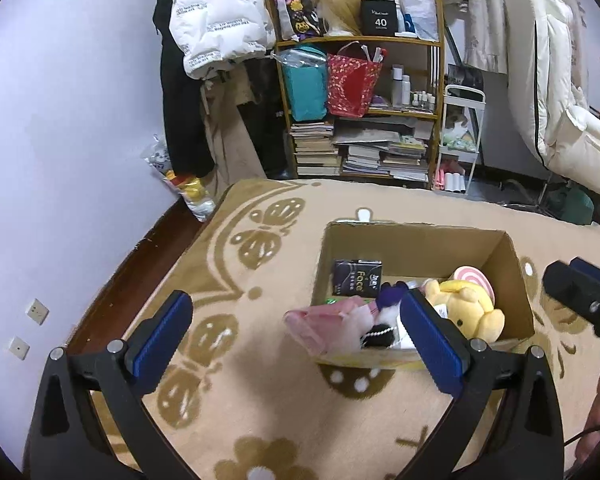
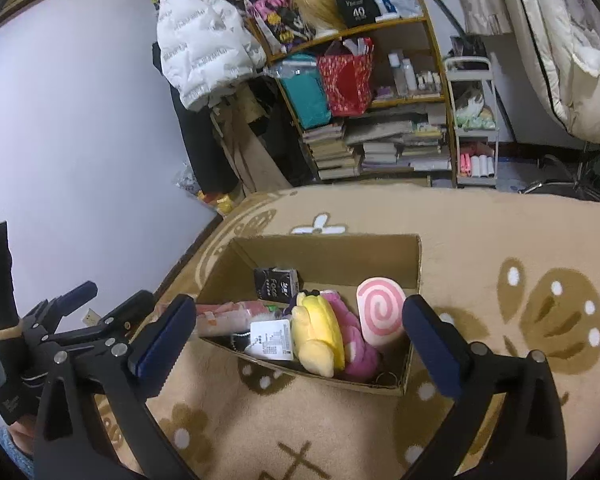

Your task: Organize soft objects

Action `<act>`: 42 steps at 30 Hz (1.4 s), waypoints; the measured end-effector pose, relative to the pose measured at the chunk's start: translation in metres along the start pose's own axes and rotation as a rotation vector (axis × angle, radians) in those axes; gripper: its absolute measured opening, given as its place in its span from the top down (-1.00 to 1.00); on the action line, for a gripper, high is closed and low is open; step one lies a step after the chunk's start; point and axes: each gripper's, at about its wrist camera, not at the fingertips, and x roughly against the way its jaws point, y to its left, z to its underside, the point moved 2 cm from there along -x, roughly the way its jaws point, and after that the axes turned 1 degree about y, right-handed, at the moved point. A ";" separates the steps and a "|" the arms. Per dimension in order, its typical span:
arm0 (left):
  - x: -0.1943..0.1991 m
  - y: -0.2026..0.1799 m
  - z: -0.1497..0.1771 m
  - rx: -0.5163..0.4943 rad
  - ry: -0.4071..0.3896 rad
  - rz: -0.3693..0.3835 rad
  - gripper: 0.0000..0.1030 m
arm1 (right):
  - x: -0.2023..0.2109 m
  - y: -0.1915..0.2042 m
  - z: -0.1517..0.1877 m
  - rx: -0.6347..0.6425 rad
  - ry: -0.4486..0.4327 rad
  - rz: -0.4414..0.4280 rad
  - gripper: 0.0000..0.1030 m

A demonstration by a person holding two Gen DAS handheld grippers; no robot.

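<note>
Nearest to me, my left gripper (image 1: 296, 336) has its fingers spread wide with nothing between them, hanging above the tan butterfly-patterned blanket (image 1: 236, 360). My right gripper (image 2: 298, 344) is the same: fingers spread apart and empty, framing the near end of the cardboard box (image 2: 414, 264). From the right wrist view I see the left gripper off at the lower left; from the left wrist view the tip of the right gripper shows at the right edge.

Just past the fingers, the open box sits on the blanket with the soft things piled in its near end. A yellow plush (image 2: 318, 332) lies on its side against a pink plush (image 2: 356, 344), with a white paper tag (image 2: 272, 338) touching the yellow one. A pink-and-white swirl cushion (image 2: 380, 310) leans in the right corner. On the left, a pink fabric piece (image 1: 328, 326) spills over the box's near rim. A small purple item (image 1: 392, 292) is tucked behind it; I cannot tell what it is. Farther back in the box stands a black packet (image 2: 275, 282).

Beyond the blanket, a wooden shelf (image 1: 440, 76) holds stacked books (image 1: 316, 148), a red bag (image 1: 350, 84) and a teal bag (image 1: 304, 84). A white puffer jacket (image 1: 216, 12) hangs to its left.
</note>
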 end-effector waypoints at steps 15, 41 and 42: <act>0.077 0.029 0.022 0.018 -0.073 -0.054 -0.99 | 0.058 0.017 0.024 0.004 -0.026 0.042 -1.00; 0.133 0.050 0.081 0.012 -0.121 -0.084 -0.99 | 0.104 0.042 0.084 0.055 -0.095 0.080 -1.00; 0.131 0.047 0.083 0.004 -0.117 -0.086 -0.99 | 0.104 0.042 0.086 0.056 -0.093 0.079 -1.00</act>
